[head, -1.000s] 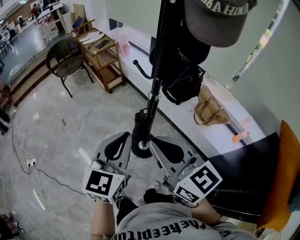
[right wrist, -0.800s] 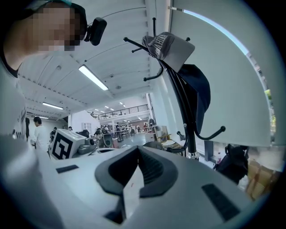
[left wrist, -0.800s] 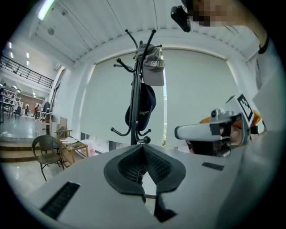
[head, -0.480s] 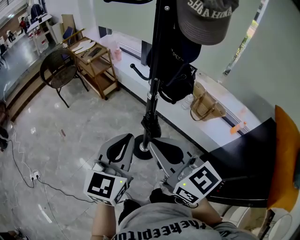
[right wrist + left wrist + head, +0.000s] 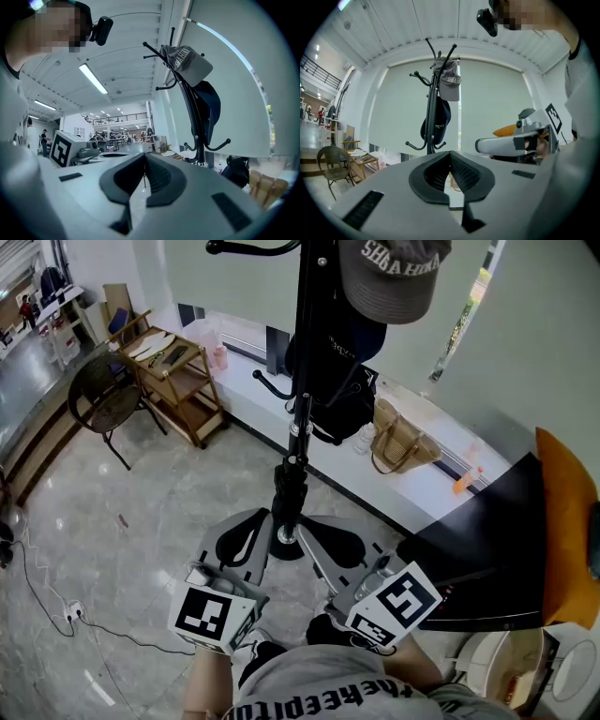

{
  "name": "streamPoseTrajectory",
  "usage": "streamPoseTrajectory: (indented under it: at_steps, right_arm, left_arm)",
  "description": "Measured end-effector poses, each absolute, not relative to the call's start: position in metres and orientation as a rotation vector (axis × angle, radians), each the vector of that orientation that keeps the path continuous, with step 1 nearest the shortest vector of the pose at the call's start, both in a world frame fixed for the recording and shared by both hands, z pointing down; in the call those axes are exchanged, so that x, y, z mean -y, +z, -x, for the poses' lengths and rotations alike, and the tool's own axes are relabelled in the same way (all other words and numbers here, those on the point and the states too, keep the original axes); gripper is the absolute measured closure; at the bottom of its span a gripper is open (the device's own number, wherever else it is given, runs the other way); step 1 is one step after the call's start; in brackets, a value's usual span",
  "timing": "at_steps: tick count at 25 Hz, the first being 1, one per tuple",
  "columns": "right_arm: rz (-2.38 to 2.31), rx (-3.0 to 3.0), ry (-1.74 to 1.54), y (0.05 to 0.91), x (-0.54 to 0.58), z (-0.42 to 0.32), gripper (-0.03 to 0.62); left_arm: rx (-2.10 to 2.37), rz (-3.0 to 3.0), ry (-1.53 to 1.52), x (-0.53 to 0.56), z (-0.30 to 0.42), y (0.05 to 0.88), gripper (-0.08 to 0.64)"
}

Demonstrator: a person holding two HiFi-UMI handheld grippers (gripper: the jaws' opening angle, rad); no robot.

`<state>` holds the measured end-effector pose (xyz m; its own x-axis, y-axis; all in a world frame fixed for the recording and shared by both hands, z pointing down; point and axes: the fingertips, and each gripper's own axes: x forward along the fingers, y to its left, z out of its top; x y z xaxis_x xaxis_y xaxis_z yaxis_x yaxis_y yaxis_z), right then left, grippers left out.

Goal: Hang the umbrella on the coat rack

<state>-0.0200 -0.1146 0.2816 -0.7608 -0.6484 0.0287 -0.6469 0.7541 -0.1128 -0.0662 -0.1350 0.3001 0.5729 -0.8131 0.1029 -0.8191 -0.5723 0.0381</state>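
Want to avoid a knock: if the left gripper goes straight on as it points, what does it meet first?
Likely nothing near: the left gripper aims just right of the coat rack pole, toward the window blind behind it. Depth is unclear.

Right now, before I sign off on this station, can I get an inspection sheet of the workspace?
Surface: marble floor, glossy.
Job's things: coat rack; dark folded umbrella against its pole, low down.
Clutter: cap and dark bag on the rack; woven bag on the ledge.
Grippers: left gripper and right gripper shut, empty.
Cables: cable on the floor.
Surroundings: chair, wooden cart.
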Motion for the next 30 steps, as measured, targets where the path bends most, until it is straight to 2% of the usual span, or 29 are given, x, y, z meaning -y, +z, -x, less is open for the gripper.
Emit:
streamPoseTrajectory:
  at_steps: [30]
  right_arm:
    - [1.306, -2.835, -0.133, 0.279, 0.067, 0.040, 0.580]
  left_arm:
    - [1.216, -2.858, 0.014, 0.090, 0.080, 0.285, 0.545]
